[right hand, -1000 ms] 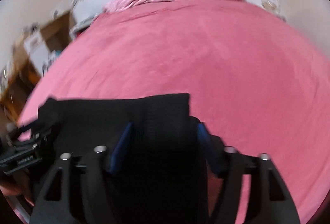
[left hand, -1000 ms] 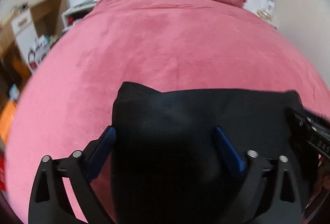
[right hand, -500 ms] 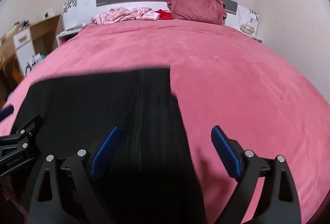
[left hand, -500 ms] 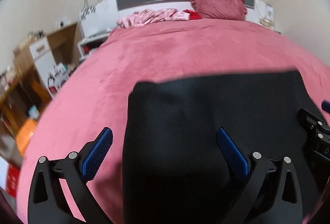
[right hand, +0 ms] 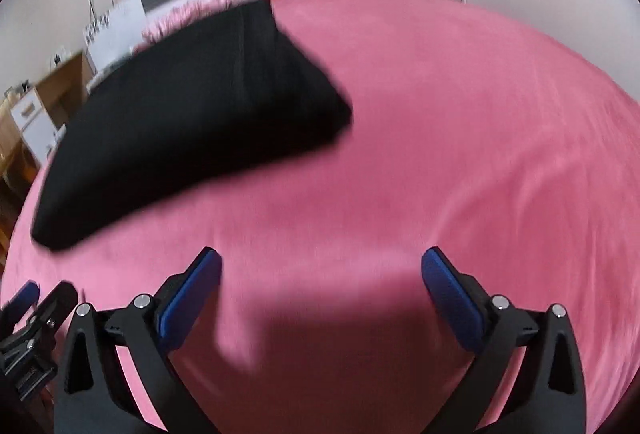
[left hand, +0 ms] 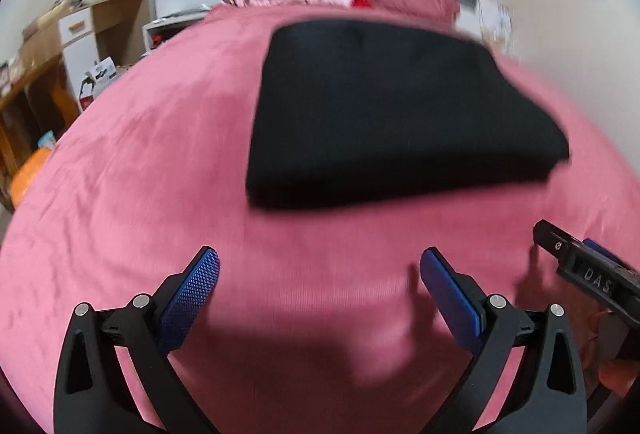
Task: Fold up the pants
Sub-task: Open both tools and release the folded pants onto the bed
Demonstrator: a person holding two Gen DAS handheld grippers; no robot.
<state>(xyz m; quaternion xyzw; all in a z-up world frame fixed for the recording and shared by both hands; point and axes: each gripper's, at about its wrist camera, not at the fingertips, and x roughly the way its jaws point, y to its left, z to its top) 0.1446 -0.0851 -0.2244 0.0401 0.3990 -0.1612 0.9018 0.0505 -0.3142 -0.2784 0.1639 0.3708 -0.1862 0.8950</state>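
Now one folded pants (left hand: 384, 114), two hand-held grippers, one bed (left hand: 140, 194).

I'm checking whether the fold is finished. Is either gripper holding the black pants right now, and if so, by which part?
Nothing is held. The left gripper is open and the right gripper's jaws are opening, with only the pink bedspread between them. The folded black pants lie apart, farther up the bed.

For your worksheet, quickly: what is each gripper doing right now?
Left gripper: open, holding nothing.
Right gripper: opening, nothing between its fingers; pants lie apart.
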